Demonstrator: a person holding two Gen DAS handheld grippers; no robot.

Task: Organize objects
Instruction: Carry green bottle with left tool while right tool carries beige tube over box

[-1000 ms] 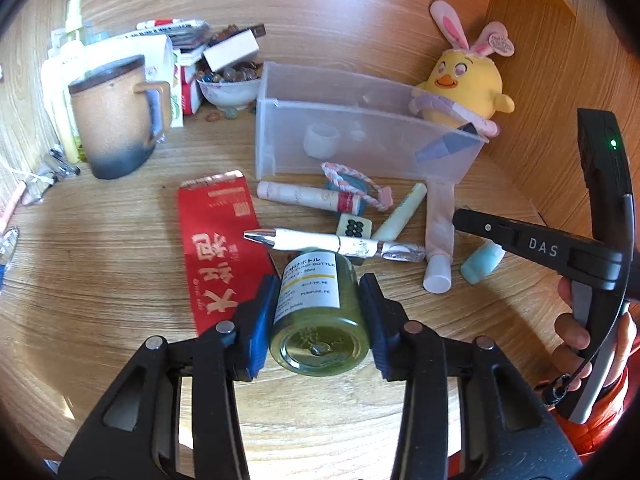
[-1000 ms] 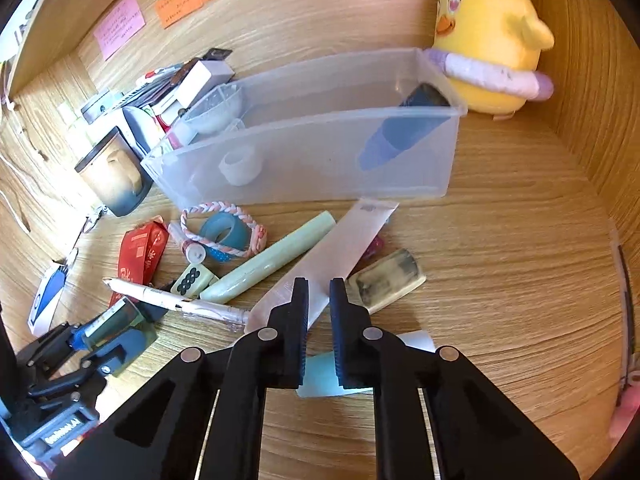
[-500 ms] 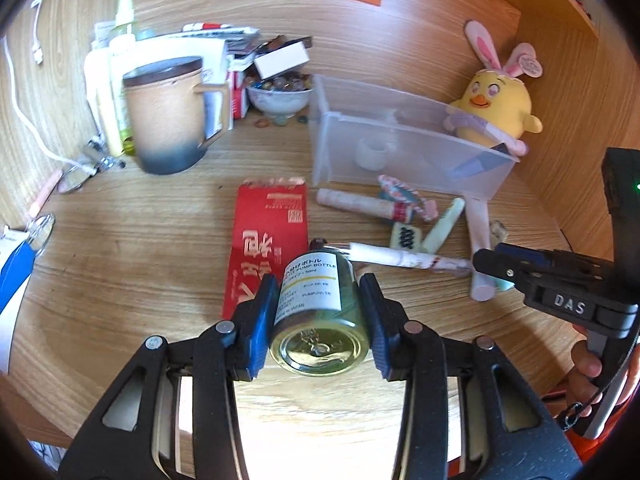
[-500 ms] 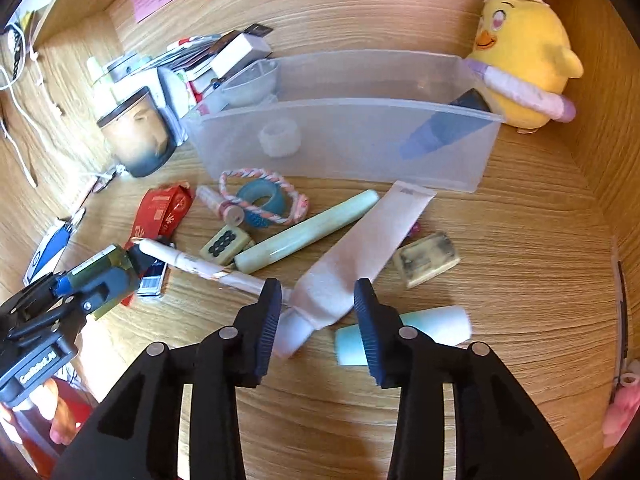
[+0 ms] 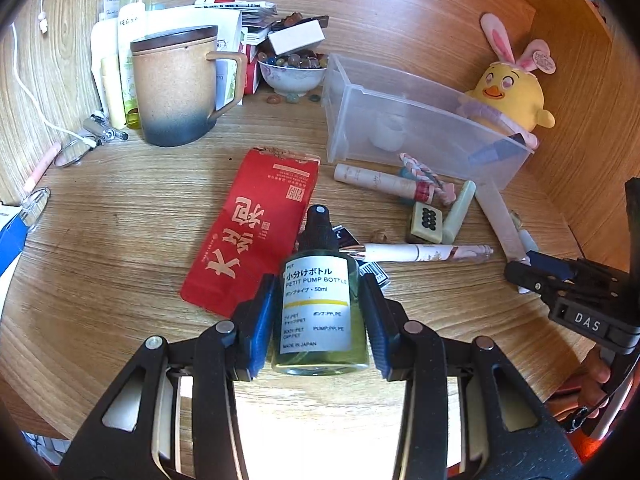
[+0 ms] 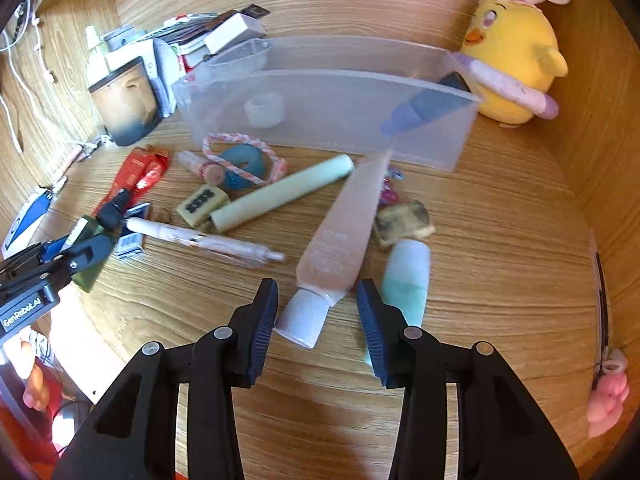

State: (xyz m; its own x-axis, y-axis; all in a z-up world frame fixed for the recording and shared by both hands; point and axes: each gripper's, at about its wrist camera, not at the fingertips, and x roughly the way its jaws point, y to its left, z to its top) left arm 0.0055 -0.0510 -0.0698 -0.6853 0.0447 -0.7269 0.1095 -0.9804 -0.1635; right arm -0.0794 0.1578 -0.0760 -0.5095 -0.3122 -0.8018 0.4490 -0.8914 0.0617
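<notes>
Left wrist view: left gripper (image 5: 319, 312) clamped on a green pump bottle (image 5: 319, 312), blue pads pressed to both sides of its label, black nozzle pointing to 12 o'clock. Bottle held above the wooden desk (image 5: 120, 220), over the lower edge of a red packet (image 5: 256, 228). At 10 o'clock a lidded mug (image 5: 176, 84); at 12 o'clock a bowl of stones (image 5: 291, 70); at 1 o'clock a clear bin (image 5: 420, 120) with a yellow plush chick (image 5: 508, 96) just behind it. Seen only here: the mug's handle, the bowl, a white pen (image 5: 420, 252) lying flat at 2 o'clock of the bottle. Right gripper (image 5: 520, 268) entering at 3 o'clock, tips reaching toward 9 o'clock.

Right wrist view: right gripper (image 6: 316, 320) with jaws spread apart, empty, pointing to 12 o'clock, tilted down toward the desk. White cap of a pink tube (image 6: 340, 236) lying between the pads, apparently touching neither. Mint bottle (image 6: 406, 276) just beside the right pad. Pale green stick (image 6: 280, 196) at 11 o'clock, near a mahjong tile (image 6: 202, 202). Seen only here: a blue tube (image 6: 428, 110) leaning inside the bin. Left gripper at 9 o'clock, bottle in its grip.
</notes>
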